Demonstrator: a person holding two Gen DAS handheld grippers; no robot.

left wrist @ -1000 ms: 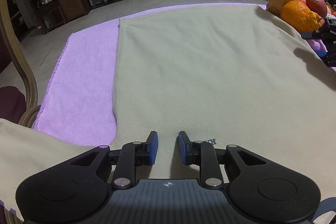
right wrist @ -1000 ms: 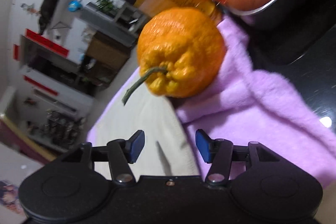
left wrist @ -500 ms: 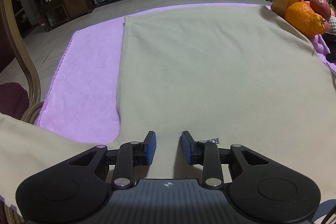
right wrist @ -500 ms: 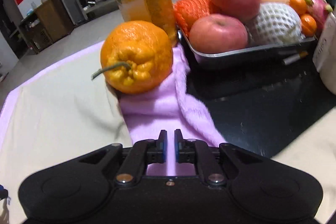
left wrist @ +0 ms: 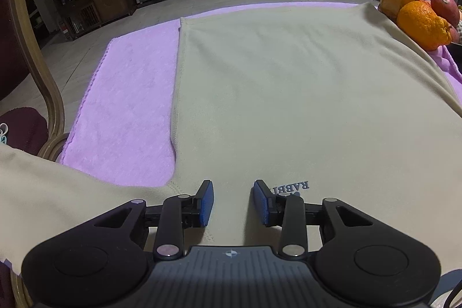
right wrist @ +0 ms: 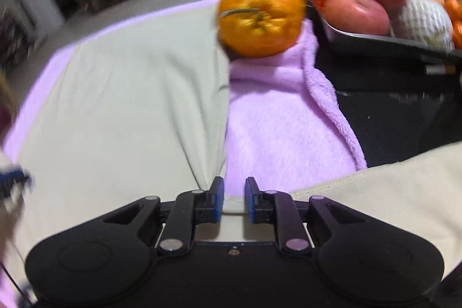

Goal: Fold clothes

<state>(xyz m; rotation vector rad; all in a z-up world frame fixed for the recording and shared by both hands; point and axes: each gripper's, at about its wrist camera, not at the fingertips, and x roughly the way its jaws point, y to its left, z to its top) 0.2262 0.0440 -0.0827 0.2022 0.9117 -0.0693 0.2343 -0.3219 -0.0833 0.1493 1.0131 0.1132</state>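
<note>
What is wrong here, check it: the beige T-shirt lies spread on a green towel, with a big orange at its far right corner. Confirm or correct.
One thing is wrong: the towel is lilac purple, not green. The left wrist view shows it under the beige T-shirt, and the big orange does sit at the shirt's far right corner.
</note>
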